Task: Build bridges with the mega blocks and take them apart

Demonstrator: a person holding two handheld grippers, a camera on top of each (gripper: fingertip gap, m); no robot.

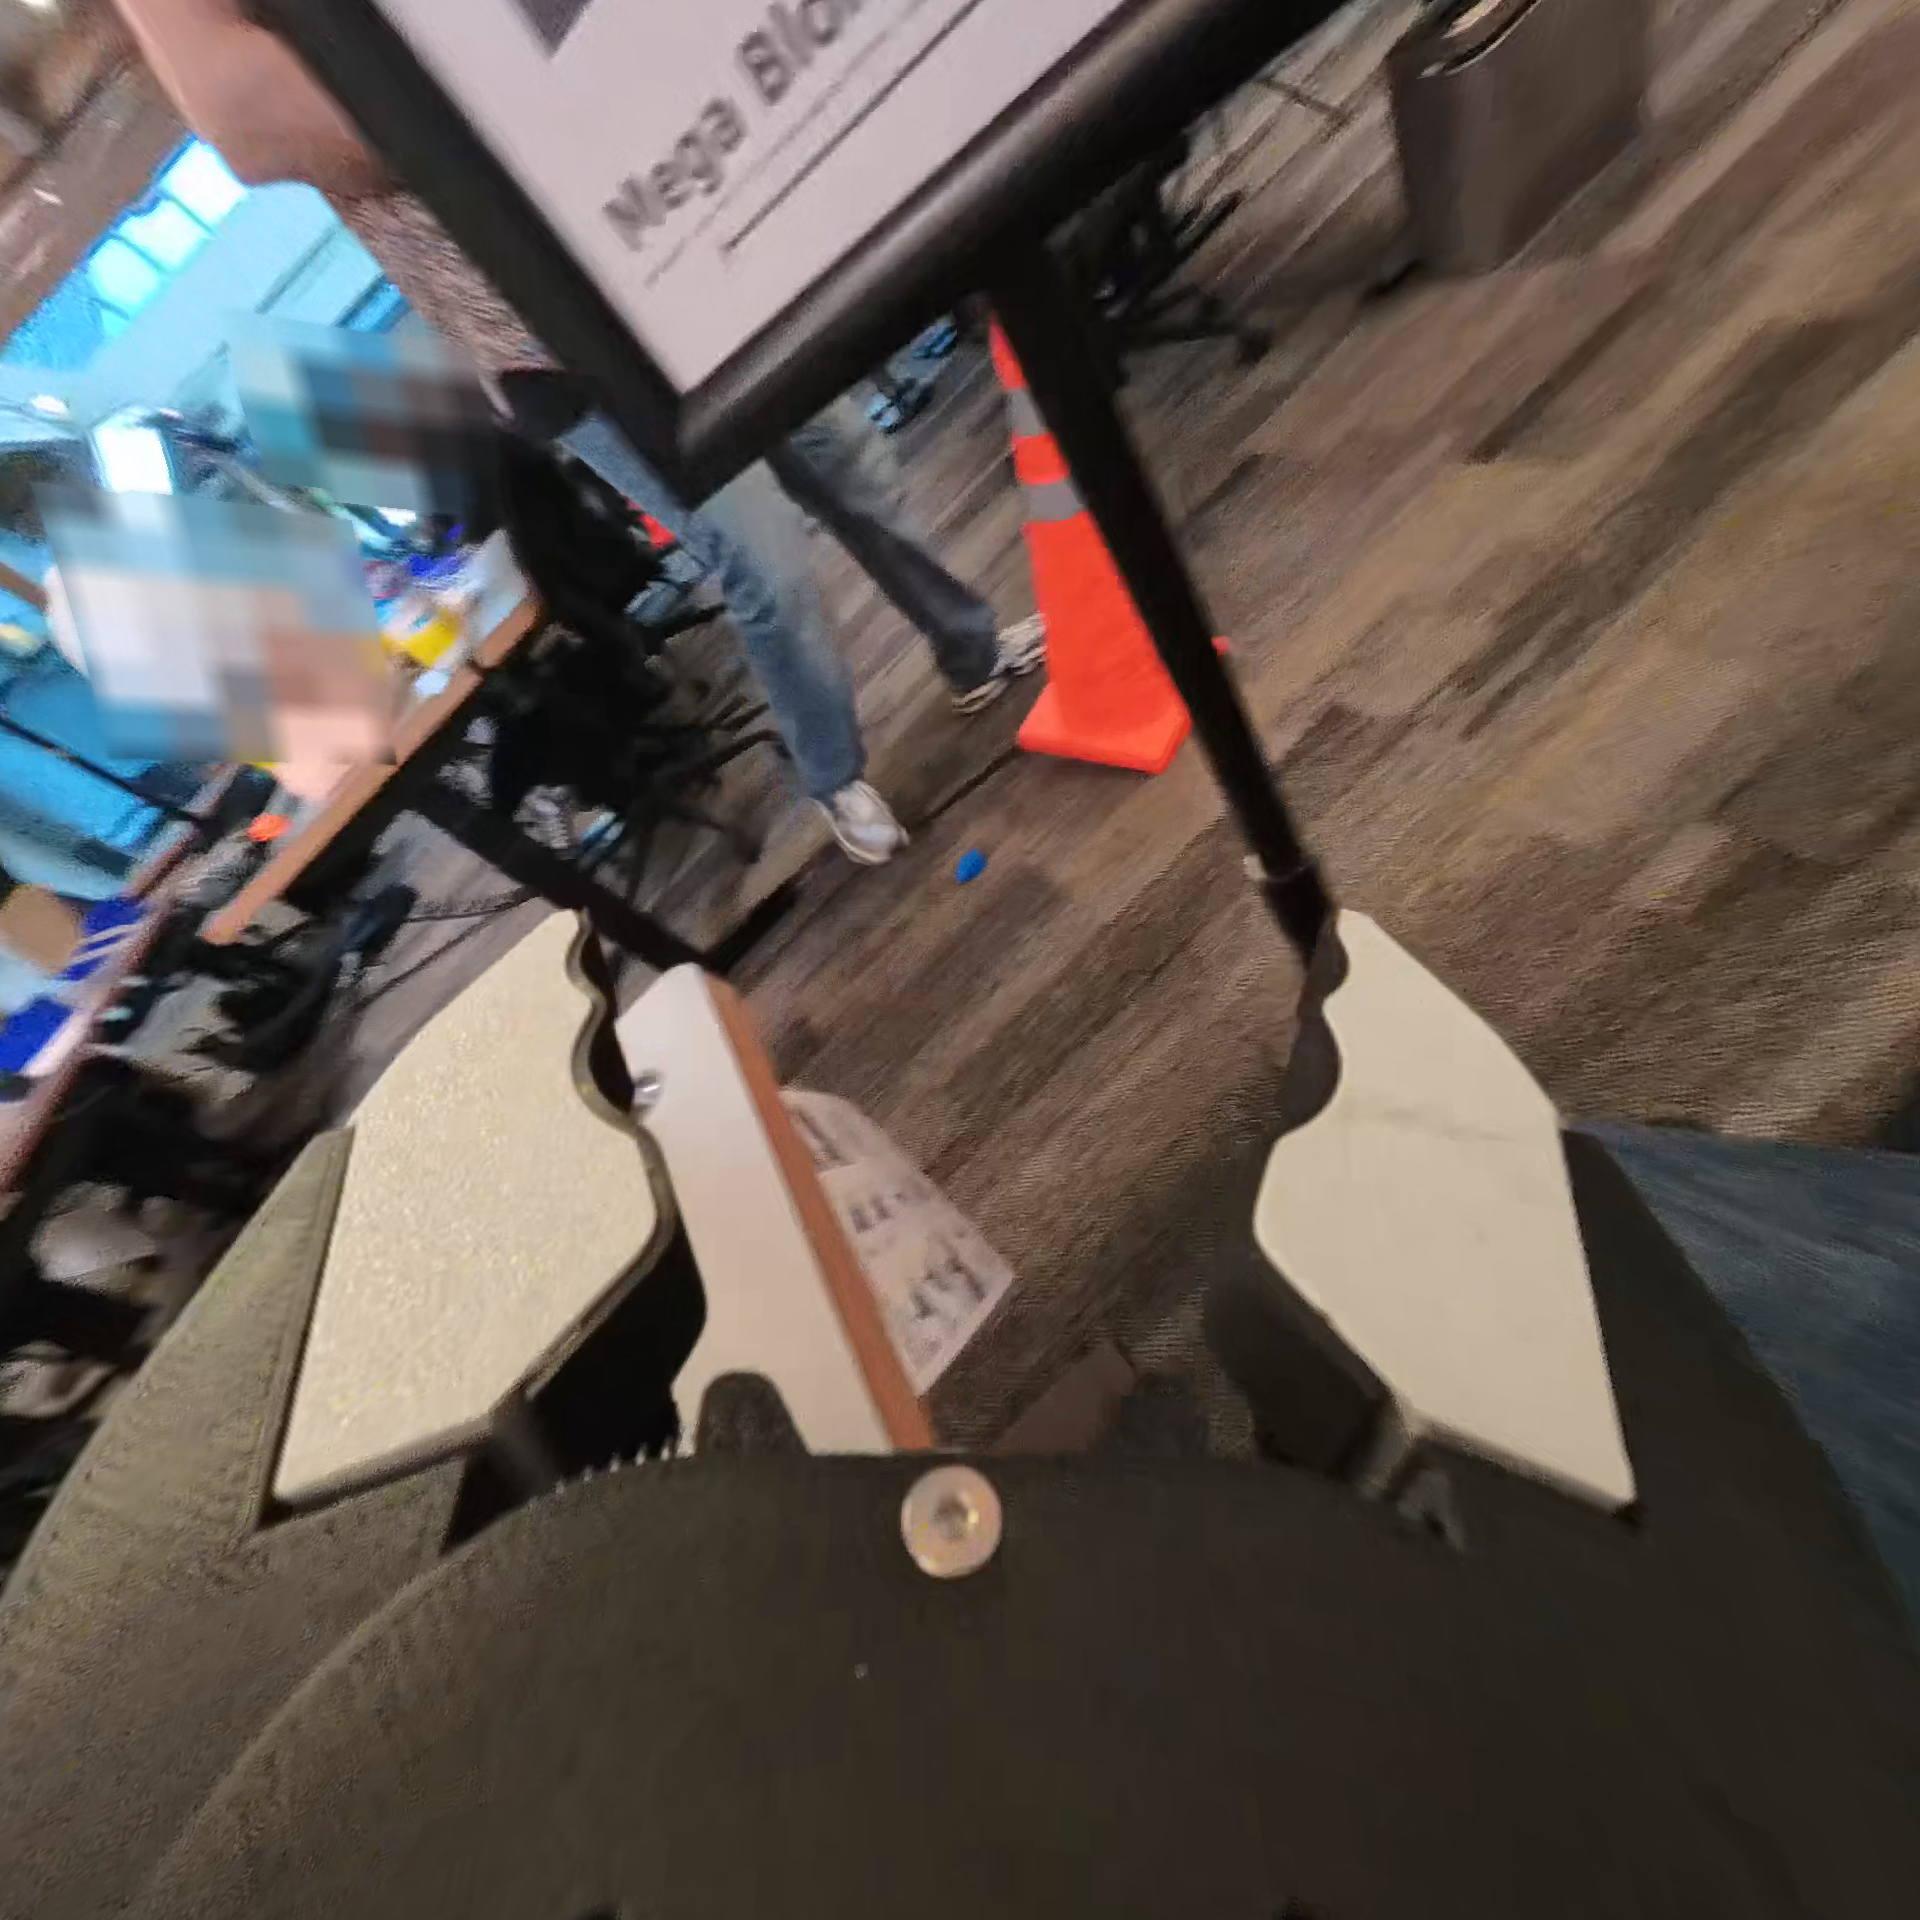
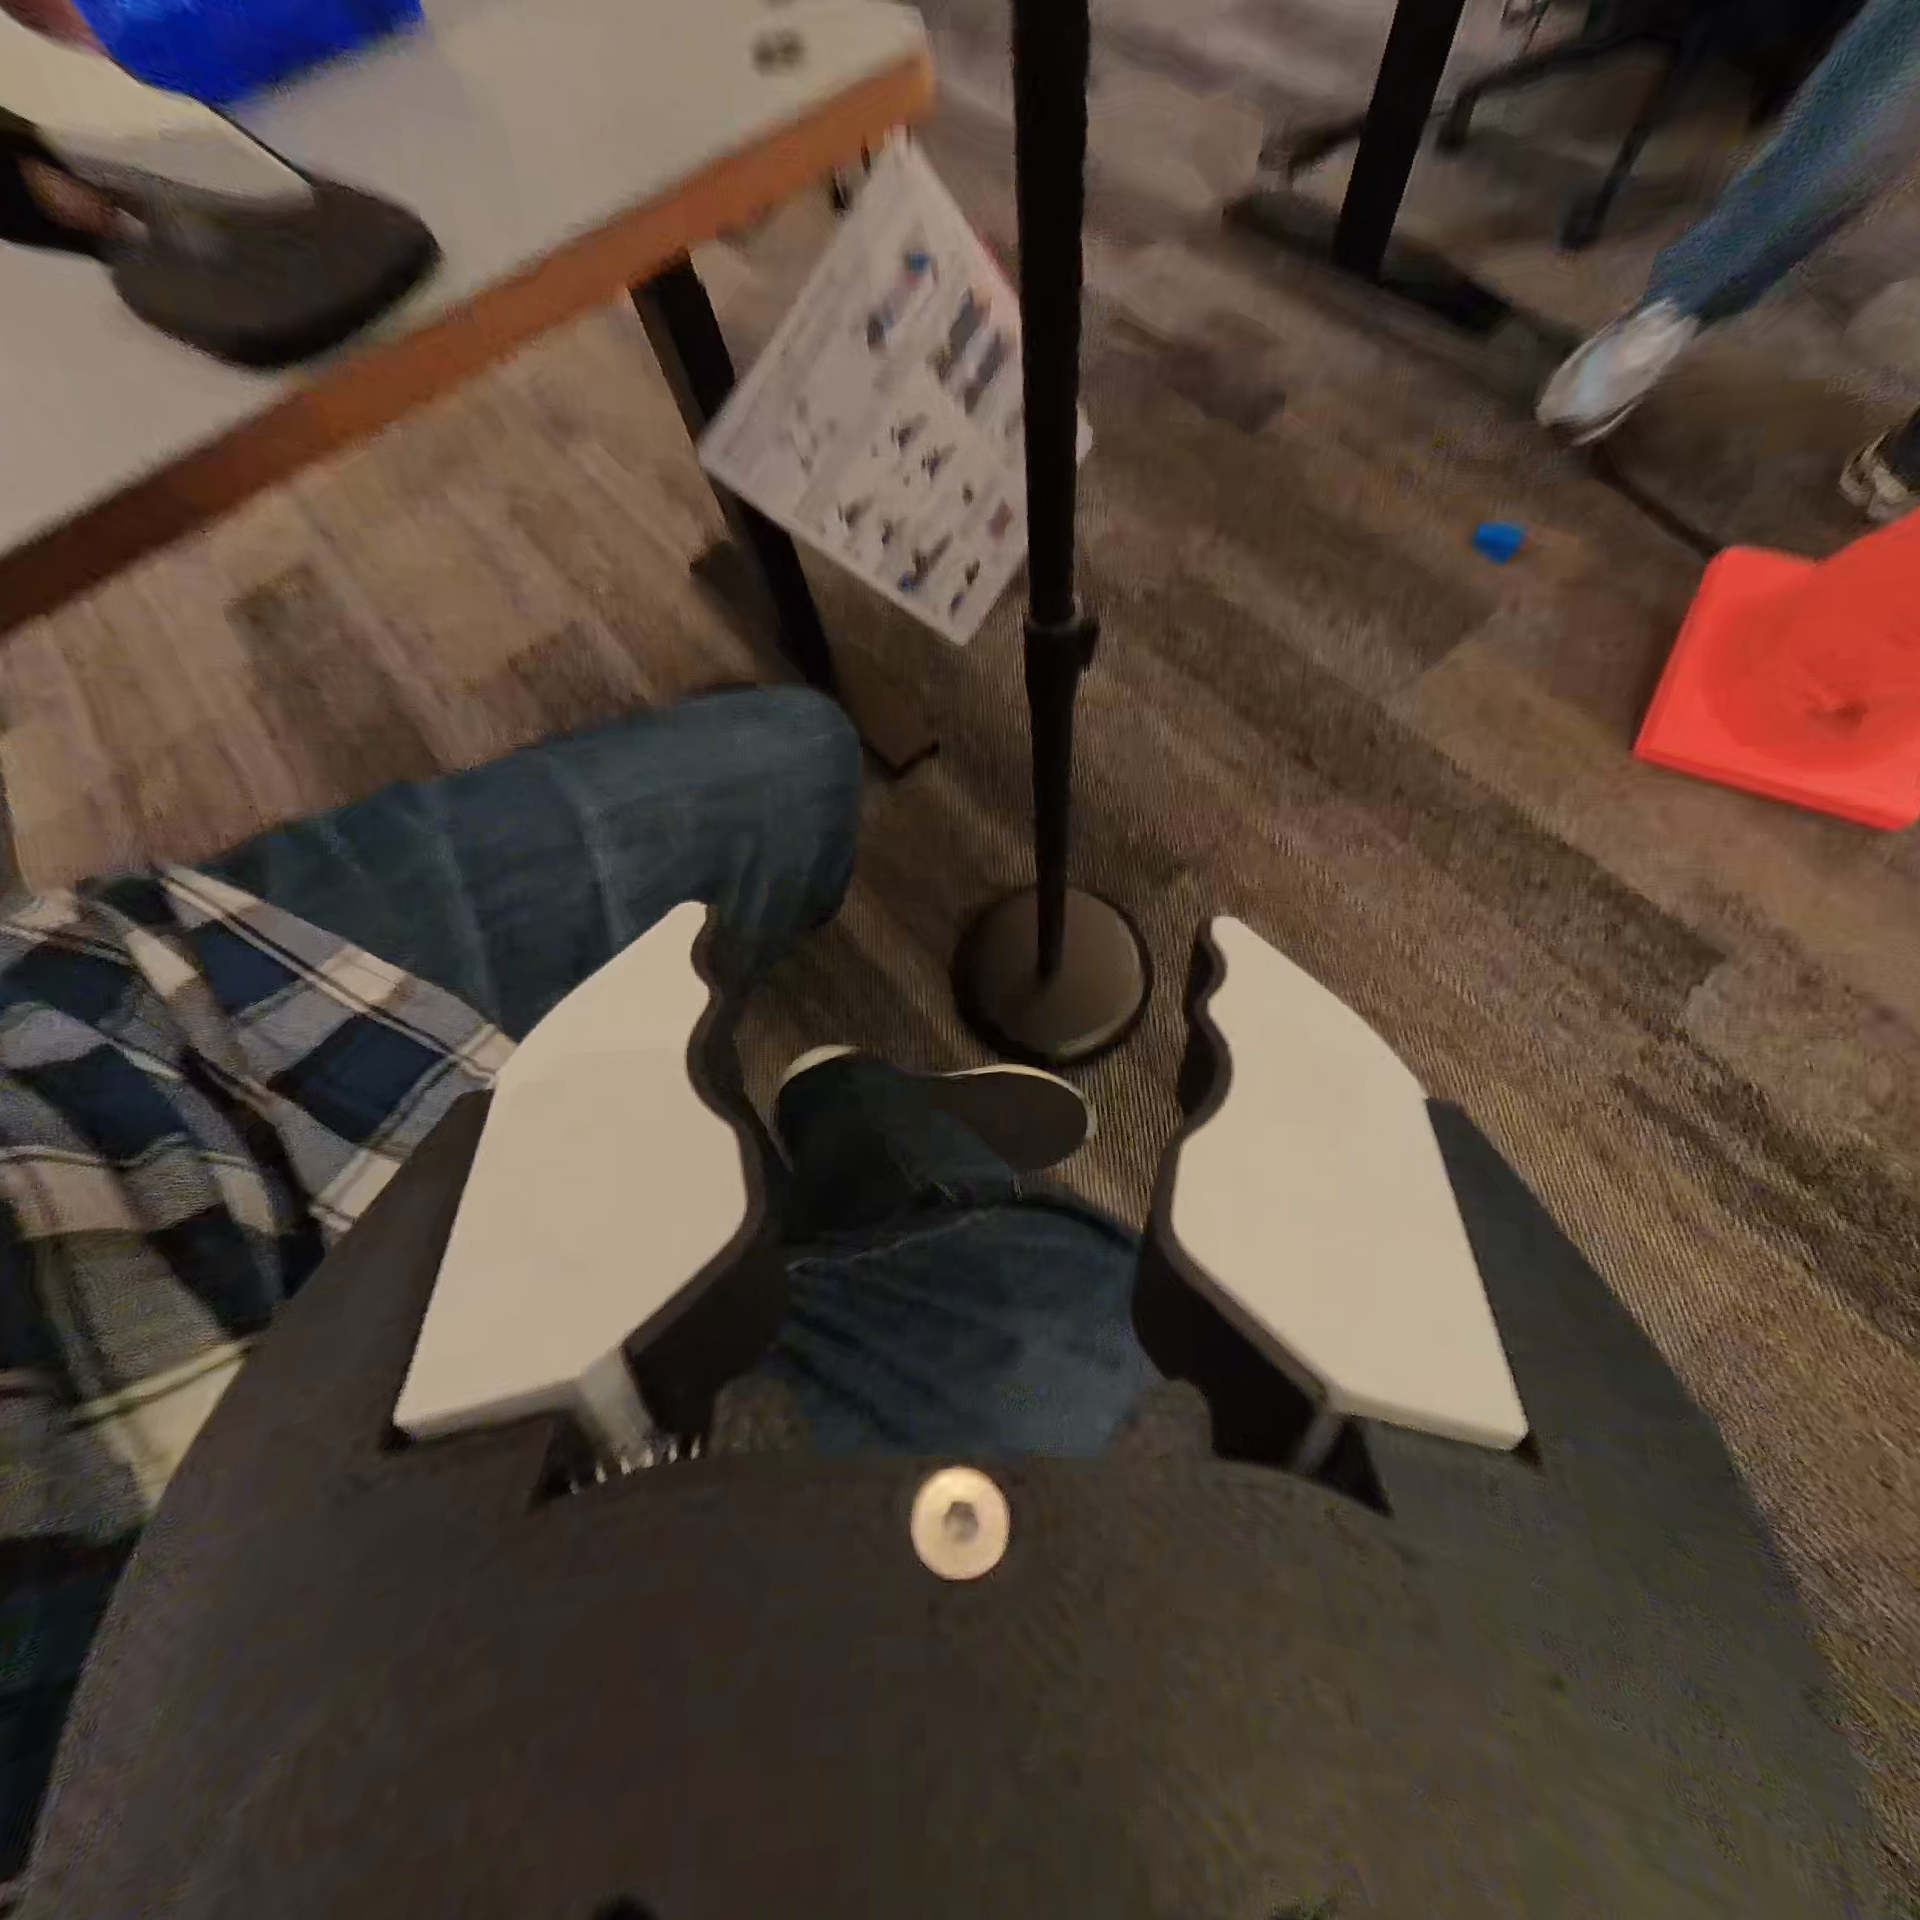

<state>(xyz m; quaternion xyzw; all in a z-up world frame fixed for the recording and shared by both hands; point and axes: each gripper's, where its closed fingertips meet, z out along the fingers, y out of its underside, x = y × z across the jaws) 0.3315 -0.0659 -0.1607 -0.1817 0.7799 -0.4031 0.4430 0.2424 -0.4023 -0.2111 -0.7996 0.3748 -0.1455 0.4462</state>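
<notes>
Your left wrist view is smeared by motion blur. The blue bin (image 2: 249, 42) at the table's (image 2: 582, 135) far edge is cropped by the frame; its contents stay hidden from you.
</notes>
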